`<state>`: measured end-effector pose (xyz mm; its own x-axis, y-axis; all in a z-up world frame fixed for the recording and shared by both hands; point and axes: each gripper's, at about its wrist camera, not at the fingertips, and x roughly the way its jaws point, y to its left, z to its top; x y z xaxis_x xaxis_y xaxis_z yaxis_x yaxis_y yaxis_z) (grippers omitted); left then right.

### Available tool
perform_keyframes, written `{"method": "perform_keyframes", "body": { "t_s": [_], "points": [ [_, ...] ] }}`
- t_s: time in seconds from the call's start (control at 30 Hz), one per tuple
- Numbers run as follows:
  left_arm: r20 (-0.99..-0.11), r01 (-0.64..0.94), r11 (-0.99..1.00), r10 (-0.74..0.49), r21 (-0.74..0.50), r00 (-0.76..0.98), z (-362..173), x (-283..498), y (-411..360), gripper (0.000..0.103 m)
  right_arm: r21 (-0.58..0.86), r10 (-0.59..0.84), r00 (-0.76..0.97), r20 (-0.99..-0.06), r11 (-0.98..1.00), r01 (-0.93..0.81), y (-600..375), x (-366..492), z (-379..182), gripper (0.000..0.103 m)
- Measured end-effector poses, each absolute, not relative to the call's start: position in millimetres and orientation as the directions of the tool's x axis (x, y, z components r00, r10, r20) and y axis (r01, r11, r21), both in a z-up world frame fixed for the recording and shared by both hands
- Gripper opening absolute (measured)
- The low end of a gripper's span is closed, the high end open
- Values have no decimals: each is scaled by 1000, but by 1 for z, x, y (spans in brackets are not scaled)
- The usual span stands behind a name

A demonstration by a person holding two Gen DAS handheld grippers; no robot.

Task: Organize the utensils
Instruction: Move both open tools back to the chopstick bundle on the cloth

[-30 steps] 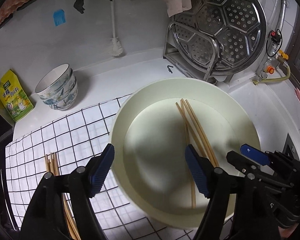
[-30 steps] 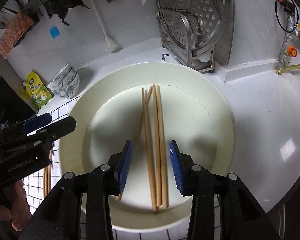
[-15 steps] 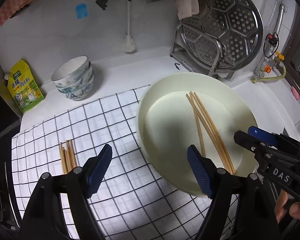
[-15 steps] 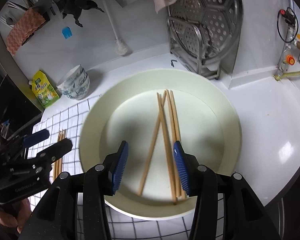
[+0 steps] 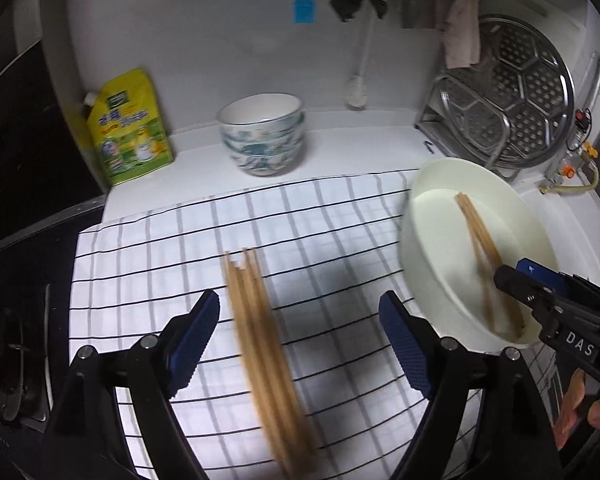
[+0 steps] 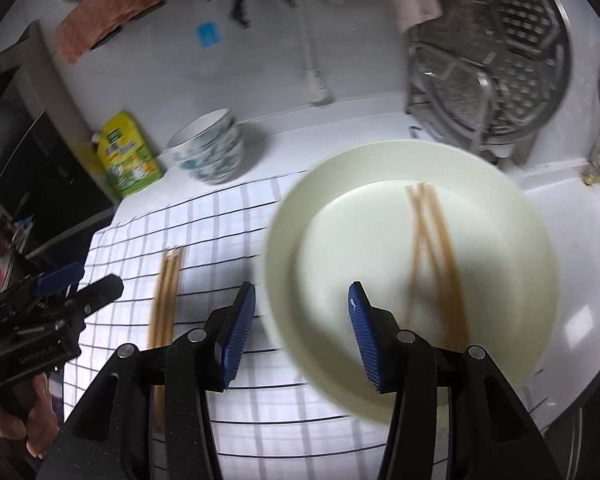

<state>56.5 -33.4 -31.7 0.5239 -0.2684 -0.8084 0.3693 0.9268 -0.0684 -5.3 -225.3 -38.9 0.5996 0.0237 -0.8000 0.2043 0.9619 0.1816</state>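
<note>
While both grippers gape with nothing between their fingers, the left gripper hovers over a chopstick bundle on the checked cloth at lower centre; the right gripper straddles the near rim of the cream bowl, with more chopsticks at centre right

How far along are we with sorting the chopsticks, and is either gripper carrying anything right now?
Done: one bundle of chopsticks already lies on the checked cloth. In hand: nothing; the left gripper is open above that bundle, and the right gripper is open over the near edge of the cream basin. Left: several chopsticks in the basin, some crossed, to be moved out.
</note>
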Motion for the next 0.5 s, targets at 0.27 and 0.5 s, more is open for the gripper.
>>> {"method": "perform_keyframes", "body": {
  "t_s": [0.27,0.5],
  "points": [
    [-822,281,958,-200,-50,533,-51,66,37,80,191,89,574,-814,974,119,-152,7,-54,47],
    [-838,257,965,-183,-53,514,-77,61,72,80,200,121,532,-838,975,94,-106,11,-81,47]
  ]
}}
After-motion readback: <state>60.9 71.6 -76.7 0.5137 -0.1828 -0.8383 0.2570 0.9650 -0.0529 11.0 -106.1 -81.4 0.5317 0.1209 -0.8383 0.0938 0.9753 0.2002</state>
